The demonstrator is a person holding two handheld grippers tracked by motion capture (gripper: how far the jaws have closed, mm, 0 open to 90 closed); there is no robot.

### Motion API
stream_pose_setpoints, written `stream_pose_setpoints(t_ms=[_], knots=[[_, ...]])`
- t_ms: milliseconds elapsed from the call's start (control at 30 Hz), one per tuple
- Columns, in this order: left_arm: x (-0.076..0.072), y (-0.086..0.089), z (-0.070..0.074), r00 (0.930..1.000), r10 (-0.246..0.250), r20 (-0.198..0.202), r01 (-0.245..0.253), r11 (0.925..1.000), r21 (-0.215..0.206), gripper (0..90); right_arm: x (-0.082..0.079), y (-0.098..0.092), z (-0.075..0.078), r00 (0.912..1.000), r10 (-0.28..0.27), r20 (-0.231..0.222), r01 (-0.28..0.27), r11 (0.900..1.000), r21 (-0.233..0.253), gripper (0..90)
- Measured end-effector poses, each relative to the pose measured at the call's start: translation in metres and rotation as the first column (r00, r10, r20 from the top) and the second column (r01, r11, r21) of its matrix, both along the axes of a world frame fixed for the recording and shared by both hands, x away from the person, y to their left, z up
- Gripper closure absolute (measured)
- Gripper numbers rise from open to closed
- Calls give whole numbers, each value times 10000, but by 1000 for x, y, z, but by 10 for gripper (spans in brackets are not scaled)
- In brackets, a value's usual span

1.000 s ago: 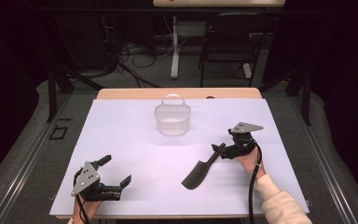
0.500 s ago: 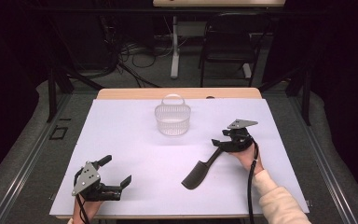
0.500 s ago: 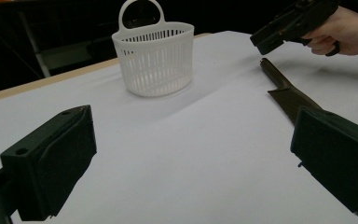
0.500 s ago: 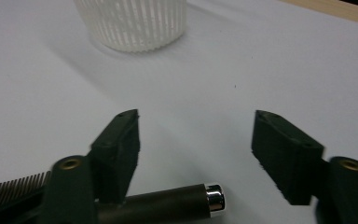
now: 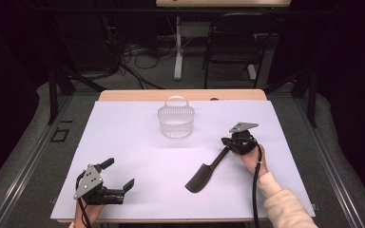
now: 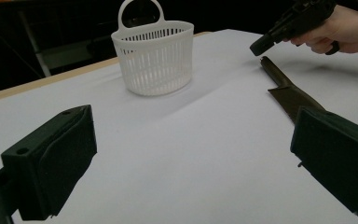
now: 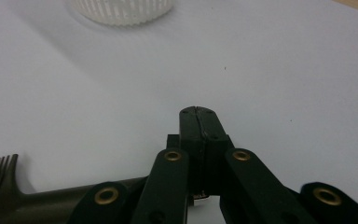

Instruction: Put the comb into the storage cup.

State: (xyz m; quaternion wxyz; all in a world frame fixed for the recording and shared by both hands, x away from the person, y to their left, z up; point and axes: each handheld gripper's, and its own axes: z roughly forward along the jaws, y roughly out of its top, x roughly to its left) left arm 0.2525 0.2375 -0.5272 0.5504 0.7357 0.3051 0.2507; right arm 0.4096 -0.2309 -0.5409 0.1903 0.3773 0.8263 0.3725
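- The right hand-held gripper point(image 5: 231, 141) has its jaws pressed together on nothing, just above the handle end of the comb point(image 5: 205, 173).
- The comb lies flat on the worktop point(image 5: 133, 142), right of centre, well apart from the basket point(image 5: 176, 120).
- The left hand-held gripper point(image 5: 119, 176) rests near the front edge, jaws wide.

Table point(image 5: 123, 96), wooden edge showing at far side, covered by white sheet point(image 5: 138, 156). On sheet: white slatted basket point(image 5: 176, 121), upright, near far middle; dark comb point(image 5: 206, 172) flat, right of centre, well apart from basket.
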Motion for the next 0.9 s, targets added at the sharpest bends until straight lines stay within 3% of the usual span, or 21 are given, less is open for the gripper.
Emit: stream_pose_setpoints(t_ms=[167,333,900], knots=[[0,-1,0,10000,-32,16,32,10000,69,1,1,2,-3,10000,-40,61,44,9976,-692,900],[1,-1,0,10000,-12,19,12,10000,37,1,1,3,-4,9999,-89,113,98,9964,-844,900],[0,-1,0,10000,37,19,-38,10000,55,1,-2,3,-3,9972,-300,-687,186,9868,-1610,900]])
